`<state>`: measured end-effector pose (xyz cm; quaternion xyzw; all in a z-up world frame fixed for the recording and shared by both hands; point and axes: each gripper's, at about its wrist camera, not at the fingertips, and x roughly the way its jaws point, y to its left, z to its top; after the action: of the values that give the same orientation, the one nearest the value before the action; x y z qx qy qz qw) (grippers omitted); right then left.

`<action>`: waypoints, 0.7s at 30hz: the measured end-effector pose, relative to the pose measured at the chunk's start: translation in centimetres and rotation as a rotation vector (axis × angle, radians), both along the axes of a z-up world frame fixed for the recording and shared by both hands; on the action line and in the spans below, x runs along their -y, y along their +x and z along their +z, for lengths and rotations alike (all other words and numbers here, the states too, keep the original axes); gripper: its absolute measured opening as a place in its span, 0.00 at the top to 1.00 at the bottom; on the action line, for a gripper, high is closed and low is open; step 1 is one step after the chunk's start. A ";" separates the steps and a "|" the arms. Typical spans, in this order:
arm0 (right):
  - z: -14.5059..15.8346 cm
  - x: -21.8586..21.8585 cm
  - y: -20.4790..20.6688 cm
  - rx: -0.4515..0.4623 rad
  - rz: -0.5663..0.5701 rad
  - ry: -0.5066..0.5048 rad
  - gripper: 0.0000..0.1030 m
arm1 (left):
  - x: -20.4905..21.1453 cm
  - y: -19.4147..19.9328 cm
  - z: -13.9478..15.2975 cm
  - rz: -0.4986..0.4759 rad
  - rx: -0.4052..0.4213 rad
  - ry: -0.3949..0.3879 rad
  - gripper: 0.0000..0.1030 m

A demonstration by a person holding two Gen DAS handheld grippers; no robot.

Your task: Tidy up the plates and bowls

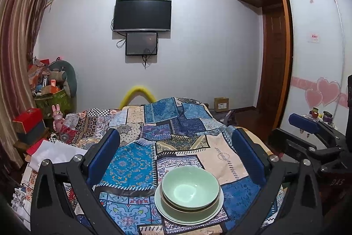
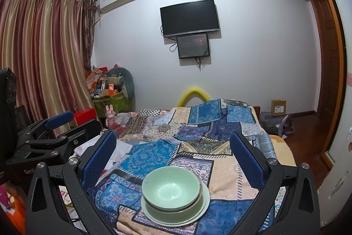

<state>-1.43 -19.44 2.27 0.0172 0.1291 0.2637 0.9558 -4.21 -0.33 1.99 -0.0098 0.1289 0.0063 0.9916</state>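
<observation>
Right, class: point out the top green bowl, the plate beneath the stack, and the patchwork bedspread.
top green bowl (image 1: 191,187), left wrist view, inner base.
plate (image 2: 204,205), right wrist view, right rim.
patchwork bedspread (image 1: 129,165), left wrist view, bare blue patch.

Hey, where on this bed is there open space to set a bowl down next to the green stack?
Flat quilt lies free right of the stacked bowls and plate, toward the bed edge, and left of them on the blue patches. Behind, the rumpled fold is uneven. The far left is crowded with white cloth and boxes.
</observation>
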 end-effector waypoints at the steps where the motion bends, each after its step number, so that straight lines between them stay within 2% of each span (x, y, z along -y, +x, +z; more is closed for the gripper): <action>1: 0.0 0.0 0.0 0.001 -0.002 -0.003 0.00 | 0.0 0.0 0.0 0.001 0.001 0.000 0.00; 21: -0.1 0.0 0.3 -0.007 0.004 0.002 0.00 | 0.3 -0.2 -0.2 -0.012 0.002 -0.006 0.00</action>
<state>-1.17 -19.47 2.14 0.0190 0.1324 0.2656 0.9548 -4.42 -0.62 1.81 -0.0122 0.1281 -0.0001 0.9917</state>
